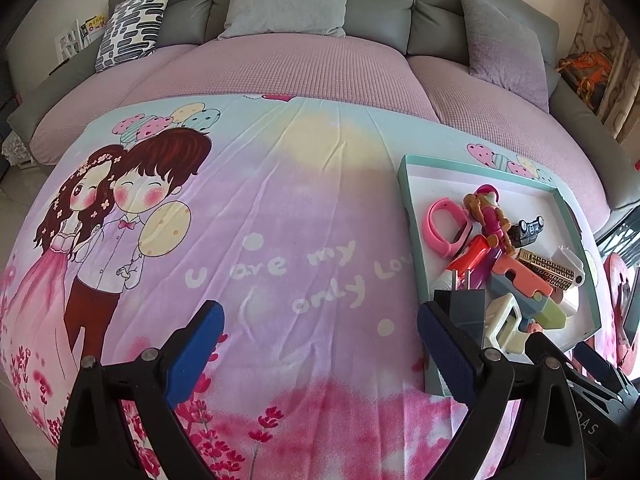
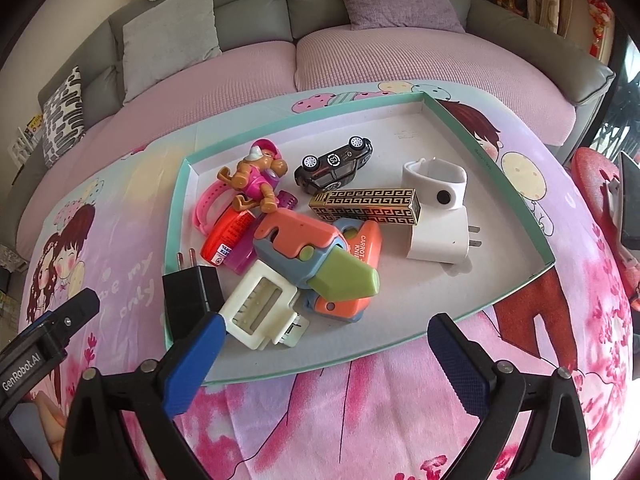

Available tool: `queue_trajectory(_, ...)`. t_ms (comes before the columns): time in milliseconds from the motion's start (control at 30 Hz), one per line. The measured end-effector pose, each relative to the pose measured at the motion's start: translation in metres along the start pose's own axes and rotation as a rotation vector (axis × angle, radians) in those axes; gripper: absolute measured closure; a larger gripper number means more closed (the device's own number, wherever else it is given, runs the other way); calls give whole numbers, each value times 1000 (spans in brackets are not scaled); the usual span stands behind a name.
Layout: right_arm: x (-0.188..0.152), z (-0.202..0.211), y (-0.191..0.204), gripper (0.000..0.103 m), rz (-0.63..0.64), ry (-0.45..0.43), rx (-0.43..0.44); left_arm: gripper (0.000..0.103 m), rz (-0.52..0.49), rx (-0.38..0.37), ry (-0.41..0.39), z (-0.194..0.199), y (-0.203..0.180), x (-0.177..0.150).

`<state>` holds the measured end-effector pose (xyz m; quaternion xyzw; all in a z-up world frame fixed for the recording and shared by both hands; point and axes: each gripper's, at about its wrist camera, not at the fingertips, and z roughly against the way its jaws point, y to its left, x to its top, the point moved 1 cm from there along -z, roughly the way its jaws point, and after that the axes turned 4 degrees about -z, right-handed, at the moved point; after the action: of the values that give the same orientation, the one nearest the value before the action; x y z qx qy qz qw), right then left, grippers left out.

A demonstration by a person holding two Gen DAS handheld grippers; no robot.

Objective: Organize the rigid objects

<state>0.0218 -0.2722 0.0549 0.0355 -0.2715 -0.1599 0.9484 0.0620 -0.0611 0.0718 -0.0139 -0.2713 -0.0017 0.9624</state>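
You have bright, even daylight in both wrist views, soft shadows only. Faint shadow falls just beside the white plug (image 2: 438, 236) in the tray (image 2: 520, 200). Heavy fisheye bending curves the sofa (image 1: 380, 8) at the far edge; corners vignette to black. Focus is sharp centrally, slightly soft toward the rims.

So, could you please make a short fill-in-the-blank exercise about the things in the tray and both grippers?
1. The toy car lies on its ____.
2. The black plug sits in the tray's near ____ corner in the right wrist view.
3. Both the left gripper and the right gripper are ____ and hold nothing.

Missing words: side; left; open
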Motion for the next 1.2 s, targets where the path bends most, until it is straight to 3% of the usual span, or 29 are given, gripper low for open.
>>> queue_trajectory(400, -14, 0, 10, 0, 58, 27, -23, 6, 32, -19, 30, 5, 15, -14)
queue_trajectory(600, -17, 1, 17, 0, 86, 33, -34, 6, 31, 48, 32, 8, 22, -17)
queue_trajectory(1200, -18, 8, 22, 0, 102, 26, -48, 6, -13, 112, 78, 4, 25, -30)
